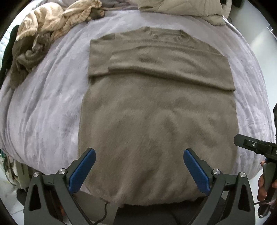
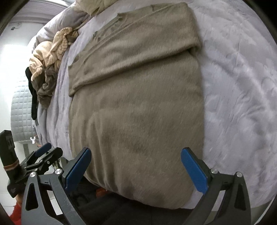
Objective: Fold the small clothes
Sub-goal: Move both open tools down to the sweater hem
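Observation:
A fuzzy olive-brown sweater lies flat on the lilac bedspread, its sleeves folded across the chest and its hem draped over the near edge of the bed. My left gripper hovers open just above the hem, blue pads spread wide with nothing between them. In the right wrist view the same sweater fills the middle, and my right gripper stands open over the hem near its right side. The left gripper shows at the lower left there, and the right one at the right edge of the left view.
A heap of beige and brown clothes sits at the far left corner of the bed, and a beige quilted blanket lies at the head. Bare bedspread stretches right of the sweater. A hand grips the right tool's handle.

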A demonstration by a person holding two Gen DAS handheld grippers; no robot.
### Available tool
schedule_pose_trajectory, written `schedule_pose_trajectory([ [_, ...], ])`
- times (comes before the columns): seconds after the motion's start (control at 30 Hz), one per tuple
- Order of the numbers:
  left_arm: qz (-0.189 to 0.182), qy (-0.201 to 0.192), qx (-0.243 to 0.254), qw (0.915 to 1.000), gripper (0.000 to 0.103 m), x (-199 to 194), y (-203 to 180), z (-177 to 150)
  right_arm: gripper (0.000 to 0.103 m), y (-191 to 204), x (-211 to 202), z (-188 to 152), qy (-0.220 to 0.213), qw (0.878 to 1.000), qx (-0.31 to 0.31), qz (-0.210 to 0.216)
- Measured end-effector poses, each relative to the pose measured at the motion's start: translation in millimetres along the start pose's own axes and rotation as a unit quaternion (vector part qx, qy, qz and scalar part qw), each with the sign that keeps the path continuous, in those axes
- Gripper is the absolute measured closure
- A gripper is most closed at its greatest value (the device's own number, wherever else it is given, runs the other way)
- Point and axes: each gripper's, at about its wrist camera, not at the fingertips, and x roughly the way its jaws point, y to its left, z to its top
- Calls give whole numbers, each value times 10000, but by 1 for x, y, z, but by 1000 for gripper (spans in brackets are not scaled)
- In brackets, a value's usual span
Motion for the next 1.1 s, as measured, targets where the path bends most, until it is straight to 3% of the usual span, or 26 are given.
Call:
schedule_pose_trajectory([
  [0.27,-320,230,-228,9990,2,23,37,-52,0,16,21,-52,141,9993,130,-305],
  [0.6,-309,360,-431,9979,2,48,103,-101,0,3,23,-110,86,9982,388,-453],
  [0.7,-417,374,-417,9976,2,55,112,-109,0,-9,22,-125,12,9986,419,-335],
  [0.93,-909,475,-309,9942,2,81,117,-127,0,-40,35,-154,44,9969,529,-579],
  [1.1,-1144,593,-225,9914,2,103,107,-138,0,-55,54,-158,91,9974,493,-522],
])
